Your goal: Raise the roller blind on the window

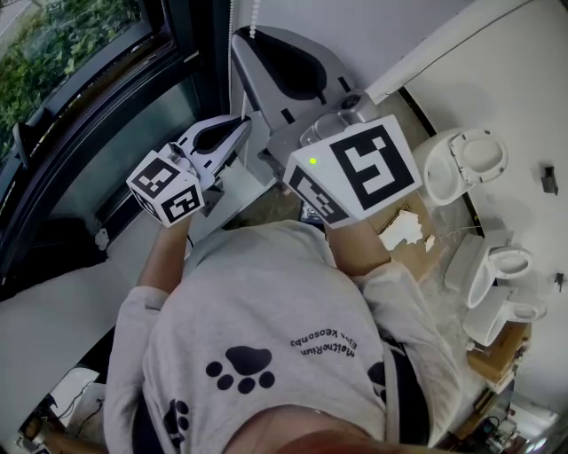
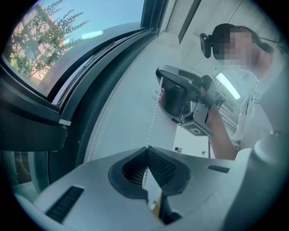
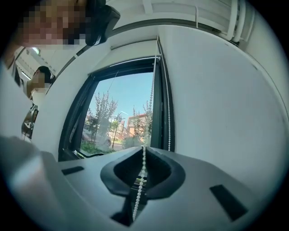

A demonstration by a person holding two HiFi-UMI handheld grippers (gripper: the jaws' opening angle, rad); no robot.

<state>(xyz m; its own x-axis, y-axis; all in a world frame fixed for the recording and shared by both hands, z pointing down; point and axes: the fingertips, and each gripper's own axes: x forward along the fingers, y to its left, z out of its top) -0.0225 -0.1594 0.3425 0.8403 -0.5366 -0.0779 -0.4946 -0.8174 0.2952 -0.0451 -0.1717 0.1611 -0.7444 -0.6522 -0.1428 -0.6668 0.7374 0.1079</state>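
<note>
Head view — left gripper point(image 1: 241, 127) and right gripper point(image 1: 240, 43) raised beside the window point(image 1: 80, 53), bead chain point(image 1: 255, 22) just above.
Left gripper view — jaws pinched together on the bead chain point(image 2: 153, 122) at their tips.
Right gripper view — jaws clamped on the bead chain point(image 3: 143, 171), which runs down between them.

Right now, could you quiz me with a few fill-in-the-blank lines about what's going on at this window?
1. The left gripper and the right gripper are each shut on a white bead ____.
2. Outside the window, the sky is ____.
3. The person's grey shirt bears dark ____ prints.
Missing words: chain; blue; paw.
</note>
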